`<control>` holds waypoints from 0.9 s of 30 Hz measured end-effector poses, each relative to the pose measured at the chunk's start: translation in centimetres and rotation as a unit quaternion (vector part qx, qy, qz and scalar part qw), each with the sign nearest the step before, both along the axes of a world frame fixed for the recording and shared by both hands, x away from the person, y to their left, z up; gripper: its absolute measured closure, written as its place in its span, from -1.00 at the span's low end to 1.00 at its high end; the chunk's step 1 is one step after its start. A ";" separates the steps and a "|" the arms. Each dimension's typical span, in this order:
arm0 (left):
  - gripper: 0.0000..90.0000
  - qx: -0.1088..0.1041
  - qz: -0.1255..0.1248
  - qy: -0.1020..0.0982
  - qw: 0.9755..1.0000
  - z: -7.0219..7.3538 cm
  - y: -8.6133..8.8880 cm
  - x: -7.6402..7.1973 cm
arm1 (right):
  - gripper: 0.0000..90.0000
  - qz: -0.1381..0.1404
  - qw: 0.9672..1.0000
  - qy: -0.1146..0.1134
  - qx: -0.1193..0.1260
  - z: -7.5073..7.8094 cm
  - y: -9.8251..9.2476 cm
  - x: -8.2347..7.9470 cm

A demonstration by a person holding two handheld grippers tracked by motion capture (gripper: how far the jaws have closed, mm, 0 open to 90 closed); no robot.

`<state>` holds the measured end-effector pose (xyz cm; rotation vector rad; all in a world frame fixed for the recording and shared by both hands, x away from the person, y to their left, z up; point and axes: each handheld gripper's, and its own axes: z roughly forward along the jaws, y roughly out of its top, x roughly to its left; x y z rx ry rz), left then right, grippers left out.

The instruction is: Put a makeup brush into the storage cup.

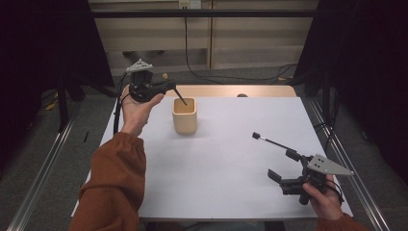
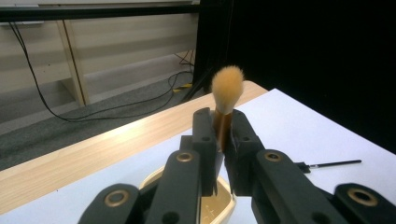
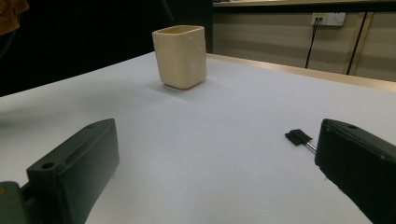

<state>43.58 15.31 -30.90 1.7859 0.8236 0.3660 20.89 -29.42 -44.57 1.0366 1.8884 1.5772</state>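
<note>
Two brushes, one cup, two tools counted. Fluffy-tipped brush clamped between the jaws of the left tool, tan bristles sticking up past the jaw tips in the left gripper view, dark handle end angled down into the mouth of the cream cup in the high view. Cup directly under that tool, upright, rounded-square, standing toward the far middle of the white table. Left tool held in a hand with an orange-brown sleeve behind it.

Second brush, thin and black, flat on the table at the right, small dark head pointing toward the cup, handle end running just ahead of the right tool. Right tool released: jaws spread wide, nothing between them, resting low near the table's near-right edge. In the right gripper view, head of the thin brush just beside the right-hand jaw, not touched. Cup well apart from that tool.

No brand, label or legible writing found on cup, brushes or tools.
</note>
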 end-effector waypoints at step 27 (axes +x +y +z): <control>0.87 0.026 0.006 0.029 0.999 -3.4 0.3 1.1 | -1.00 0.001 1.000 -0.001 -0.003 0.0 0.1 0.0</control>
